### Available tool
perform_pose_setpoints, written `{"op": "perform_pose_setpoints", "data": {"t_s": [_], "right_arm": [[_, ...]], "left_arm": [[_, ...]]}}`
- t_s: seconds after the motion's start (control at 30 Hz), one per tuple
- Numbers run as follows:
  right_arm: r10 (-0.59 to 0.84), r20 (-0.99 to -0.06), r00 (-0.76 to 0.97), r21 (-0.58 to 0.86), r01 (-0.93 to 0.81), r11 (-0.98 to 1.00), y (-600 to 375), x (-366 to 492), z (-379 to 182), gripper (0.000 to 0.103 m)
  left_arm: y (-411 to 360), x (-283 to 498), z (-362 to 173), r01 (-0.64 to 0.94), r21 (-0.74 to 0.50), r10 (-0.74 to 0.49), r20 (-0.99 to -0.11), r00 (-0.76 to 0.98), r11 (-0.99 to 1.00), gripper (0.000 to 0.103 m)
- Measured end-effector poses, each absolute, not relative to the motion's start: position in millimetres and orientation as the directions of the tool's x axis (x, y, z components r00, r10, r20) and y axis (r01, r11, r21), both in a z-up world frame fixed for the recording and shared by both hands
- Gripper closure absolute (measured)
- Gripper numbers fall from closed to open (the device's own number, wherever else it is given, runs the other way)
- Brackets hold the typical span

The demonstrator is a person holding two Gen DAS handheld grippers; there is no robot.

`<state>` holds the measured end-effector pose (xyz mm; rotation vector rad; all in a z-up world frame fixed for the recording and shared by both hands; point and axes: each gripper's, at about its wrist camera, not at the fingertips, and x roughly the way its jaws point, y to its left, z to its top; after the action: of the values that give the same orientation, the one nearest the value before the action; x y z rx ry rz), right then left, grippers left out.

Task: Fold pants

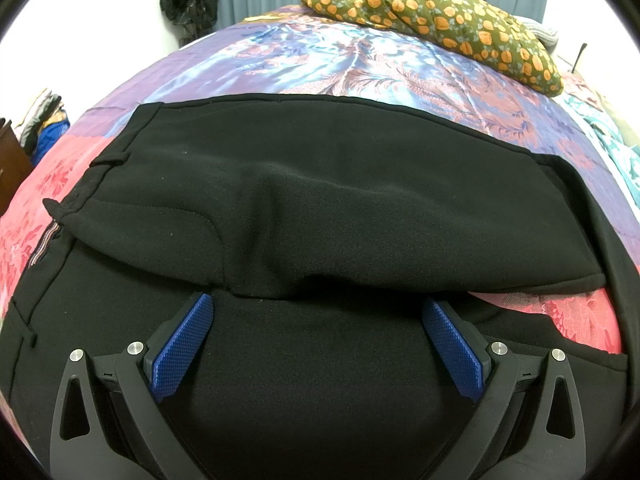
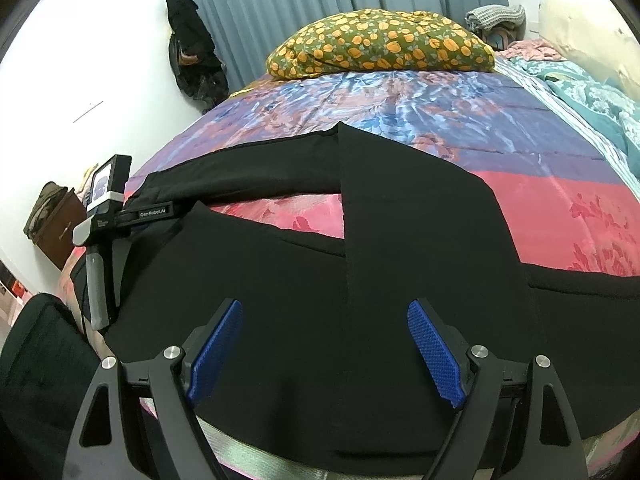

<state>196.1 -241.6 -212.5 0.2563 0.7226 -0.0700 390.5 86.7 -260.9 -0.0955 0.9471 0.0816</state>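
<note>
Grey curtains (image 2: 320, 12) hung behind the bed, and a quilt (image 1: 360, 64) in pink, purple and blue covered it, with a flowered pillow (image 2: 380, 44) at twelve o'clock. Starting from your left: in the right wrist view the left gripper's body (image 2: 108, 216) sat at nine o'clock over the waist end of the black pants (image 2: 280, 288). Its own camera showed your left gripper (image 1: 316, 340) with jaws spread wide and nothing between the blue pads (image 1: 180, 344), poised above black cloth just short of a folded-over upper layer whose edge ran from nine to three o'clock. That edge bulged at the middle, so you would have done well to pinch both layers there, not the top one alone. Moving right, the pants crossed the bed in two overlapping bands with a wedge of pink quilt showing between them at eleven o'clock. Your right gripper (image 2: 324, 348) likewise stood wide apart and empty, hovering over the near band. By my reading the fold was only partly made; you needed to grasp matching edges with both tools, lift together, and lay the cloth flat so the gap closed and no ridge stayed trapped.
</note>
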Motion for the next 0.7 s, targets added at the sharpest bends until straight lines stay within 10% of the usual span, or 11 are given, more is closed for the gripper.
{"op": "perform_pose_setpoints", "data": {"t_s": [0.7], "right_arm": [[0.020,-0.673,0.739,0.069,0.036,0.997,-207,201,-212,0.018]], "left_arm": [[87,391,-261,-0.112,-0.046,0.028,-0.813,0.582,0.993,0.000]]}}
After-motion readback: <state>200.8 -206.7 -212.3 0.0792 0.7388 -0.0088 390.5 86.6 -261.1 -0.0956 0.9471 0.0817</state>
